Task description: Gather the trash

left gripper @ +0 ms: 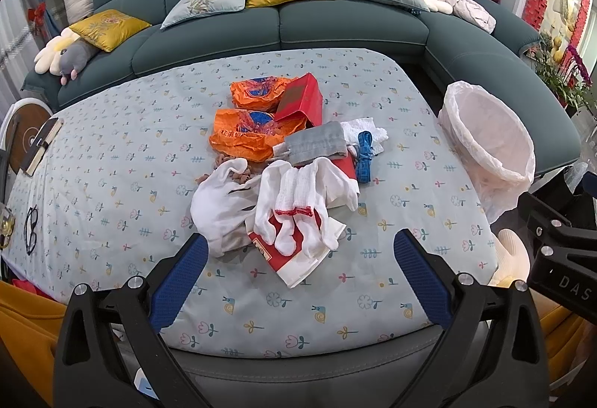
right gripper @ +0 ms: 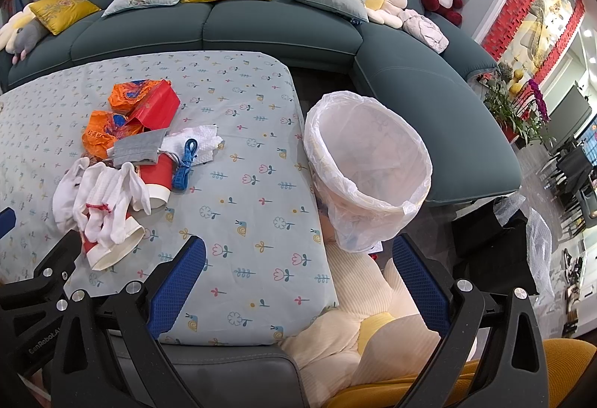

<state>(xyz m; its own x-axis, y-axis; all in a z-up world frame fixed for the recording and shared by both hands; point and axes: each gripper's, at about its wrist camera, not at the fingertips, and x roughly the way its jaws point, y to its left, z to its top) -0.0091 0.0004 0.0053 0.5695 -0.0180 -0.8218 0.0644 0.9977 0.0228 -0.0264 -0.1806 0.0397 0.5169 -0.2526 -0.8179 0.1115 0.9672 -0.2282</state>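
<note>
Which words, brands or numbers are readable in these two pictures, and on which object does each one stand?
"DAS": on the black body of the right gripper, cut off at the frame edge.
"GenRobot.AI": on the black body of the left gripper, small, partly cut off.
Orange plastic bags: print on the wrinkled plastic, too crumpled to read.
Blue strap: marks too small to read.
Red paper cup: emblem blurred.

Matt printed cloth on table (left gripper: 112,154), crinkly glossy orange plastic bags (left gripper: 246,135), thin translucent bin liner (right gripper: 373,154), knit white gloves (left gripper: 298,206)
</note>
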